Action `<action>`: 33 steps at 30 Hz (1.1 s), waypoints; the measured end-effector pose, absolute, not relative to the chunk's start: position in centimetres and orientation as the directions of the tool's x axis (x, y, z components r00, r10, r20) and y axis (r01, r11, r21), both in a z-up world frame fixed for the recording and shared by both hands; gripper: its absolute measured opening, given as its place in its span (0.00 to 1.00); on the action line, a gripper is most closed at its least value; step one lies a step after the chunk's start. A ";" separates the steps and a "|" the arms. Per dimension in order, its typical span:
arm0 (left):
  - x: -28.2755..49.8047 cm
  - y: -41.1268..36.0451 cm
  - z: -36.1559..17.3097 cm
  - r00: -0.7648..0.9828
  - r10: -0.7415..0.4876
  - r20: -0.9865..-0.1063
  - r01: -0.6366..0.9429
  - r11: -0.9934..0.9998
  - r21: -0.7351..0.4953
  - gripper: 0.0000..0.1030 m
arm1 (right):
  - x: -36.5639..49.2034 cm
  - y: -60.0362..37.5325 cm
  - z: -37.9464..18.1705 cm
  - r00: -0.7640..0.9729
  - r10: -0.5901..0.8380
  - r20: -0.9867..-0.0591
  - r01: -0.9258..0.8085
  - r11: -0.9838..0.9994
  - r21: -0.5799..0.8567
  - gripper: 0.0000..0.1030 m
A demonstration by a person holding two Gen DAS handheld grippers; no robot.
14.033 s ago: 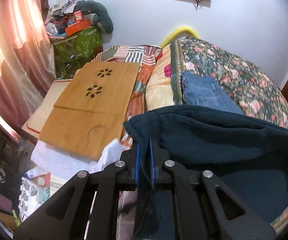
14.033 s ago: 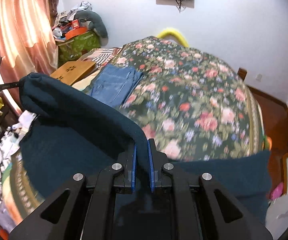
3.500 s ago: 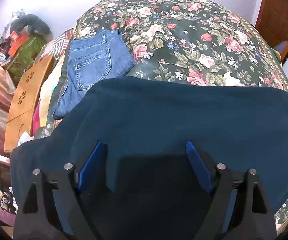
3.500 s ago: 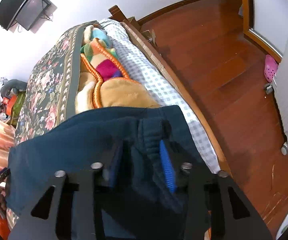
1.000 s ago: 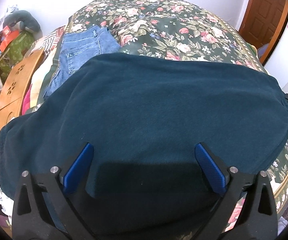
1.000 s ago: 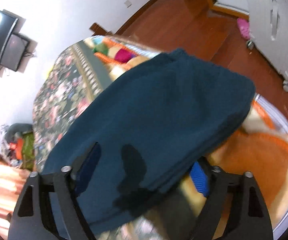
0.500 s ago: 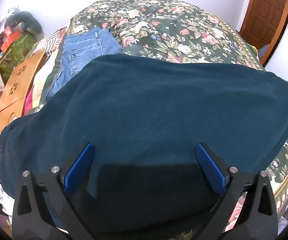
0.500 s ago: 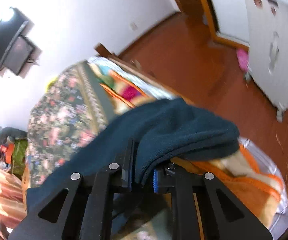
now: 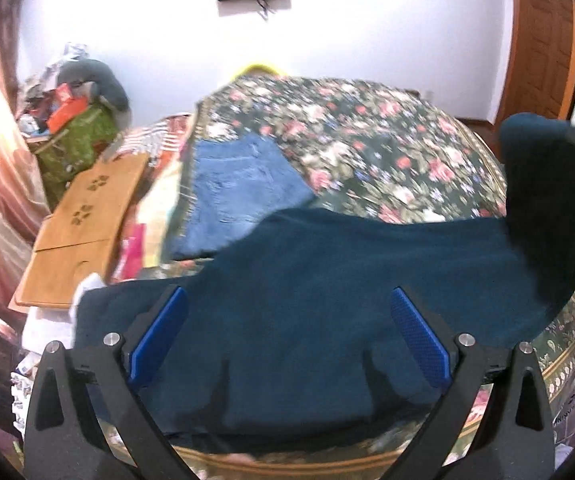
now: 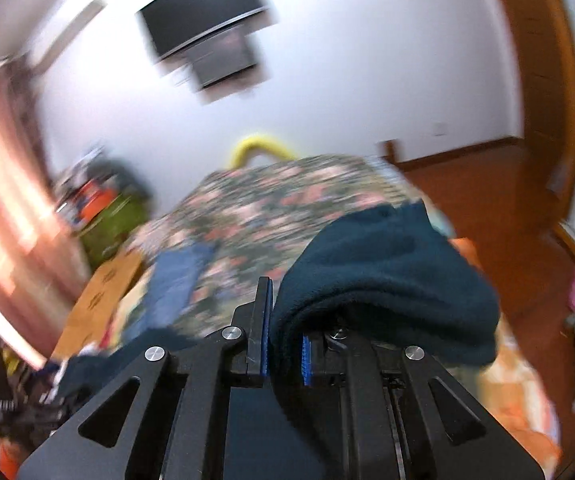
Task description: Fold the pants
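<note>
The dark teal pants [image 9: 327, 280] lie spread across the near edge of the floral bed [image 9: 367, 140]. My left gripper [image 9: 287, 340] is open wide just above them, holding nothing. My right gripper [image 10: 283, 344] is shut on the right end of the pants [image 10: 387, 272] and holds it raised off the bed. In the left wrist view that raised end [image 9: 543, 200] hangs at the right, lifted above the rest of the cloth.
Folded blue jeans [image 9: 239, 184] lie on the bed beyond the pants. A wooden lap tray [image 9: 83, 224] sits at the bed's left, clutter and a green box [image 9: 75, 136] behind it. A TV [image 10: 203, 32] hangs on the wall; wooden floor [image 10: 507, 208] and a door are at the right.
My right gripper has closed on the pants' right end and lifted it, swinging toward the bed. My left gripper stayed open and tilted up.
</note>
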State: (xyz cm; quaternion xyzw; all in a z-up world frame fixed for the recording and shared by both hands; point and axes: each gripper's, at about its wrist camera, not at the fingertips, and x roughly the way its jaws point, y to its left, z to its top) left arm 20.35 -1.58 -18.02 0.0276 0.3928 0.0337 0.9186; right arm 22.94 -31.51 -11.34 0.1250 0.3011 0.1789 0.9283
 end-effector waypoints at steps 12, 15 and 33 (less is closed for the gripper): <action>18.8 2.1 -19.3 0.643 0.091 -0.760 -0.071 0.996 0.059 0.99 | 19.7 -17.5 -24.5 0.360 0.479 -0.801 -0.491 0.827 0.274 0.16; 19.4 1.2 -19.3 0.637 0.069 -0.768 -0.054 0.998 0.045 0.99 | 19.7 -18.4 -23.4 0.334 0.499 -0.800 -0.493 0.815 0.303 0.30; 24.0 -15.0 -19.6 0.584 -0.106 -0.805 0.231 0.972 0.039 0.99 | 18.4 -31.4 -21.4 0.539 0.332 -0.774 -0.260 0.940 0.222 0.41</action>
